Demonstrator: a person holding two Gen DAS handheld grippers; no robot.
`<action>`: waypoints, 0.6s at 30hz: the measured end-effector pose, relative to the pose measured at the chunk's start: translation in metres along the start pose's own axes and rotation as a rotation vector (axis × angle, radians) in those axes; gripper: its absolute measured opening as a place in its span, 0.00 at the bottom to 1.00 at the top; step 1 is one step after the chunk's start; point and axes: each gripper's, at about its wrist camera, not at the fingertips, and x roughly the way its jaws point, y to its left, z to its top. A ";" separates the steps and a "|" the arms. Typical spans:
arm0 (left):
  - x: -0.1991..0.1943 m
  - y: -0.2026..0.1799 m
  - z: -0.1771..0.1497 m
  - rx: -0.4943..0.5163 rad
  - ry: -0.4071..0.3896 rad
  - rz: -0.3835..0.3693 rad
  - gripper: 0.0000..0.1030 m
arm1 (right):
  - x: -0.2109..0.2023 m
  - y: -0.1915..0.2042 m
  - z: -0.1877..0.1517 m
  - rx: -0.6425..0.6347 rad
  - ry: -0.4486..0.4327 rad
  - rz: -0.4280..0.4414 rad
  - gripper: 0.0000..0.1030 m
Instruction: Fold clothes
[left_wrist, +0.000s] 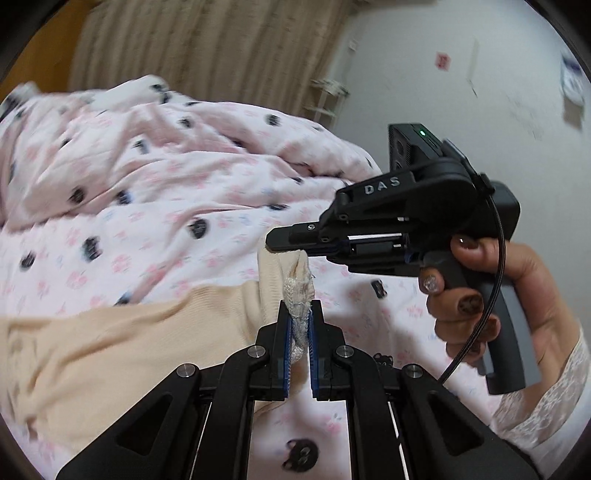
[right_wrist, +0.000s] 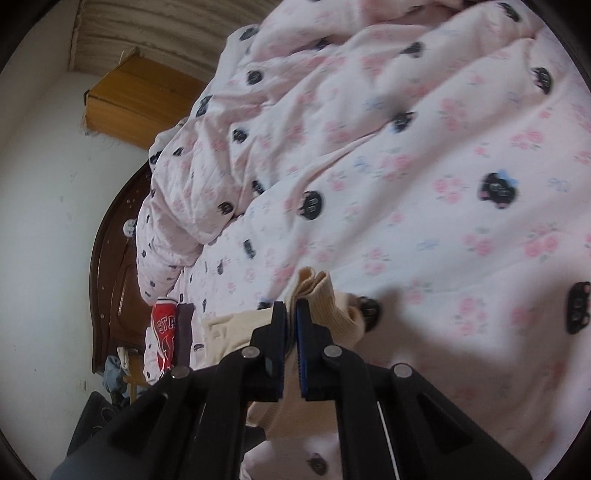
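The left gripper (left_wrist: 300, 314) is clamped on the lacy edge of the cream garment (left_wrist: 110, 347); just beyond, the right gripper (right_wrist: 291, 314) pinches its ribbed hem — the cloth trailing onto the pink floral quilt (left_wrist: 147, 166) behind.

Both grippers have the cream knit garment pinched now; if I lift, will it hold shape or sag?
Probably sag: the cream knit garment already drapes in soft folds on the bedspread. It looks light, thin ribbed fabric. The left gripper and right gripper bunch its edge easily, so the span between them would likely droop.
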 end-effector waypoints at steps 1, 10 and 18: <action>-0.006 0.009 -0.002 -0.035 -0.012 0.001 0.06 | 0.006 0.009 -0.001 -0.014 0.010 -0.001 0.06; -0.047 0.078 -0.028 -0.279 -0.100 0.037 0.06 | 0.073 0.078 -0.009 -0.122 0.109 -0.036 0.06; -0.063 0.126 -0.050 -0.429 -0.133 0.061 0.06 | 0.144 0.121 -0.022 -0.211 0.214 -0.112 0.06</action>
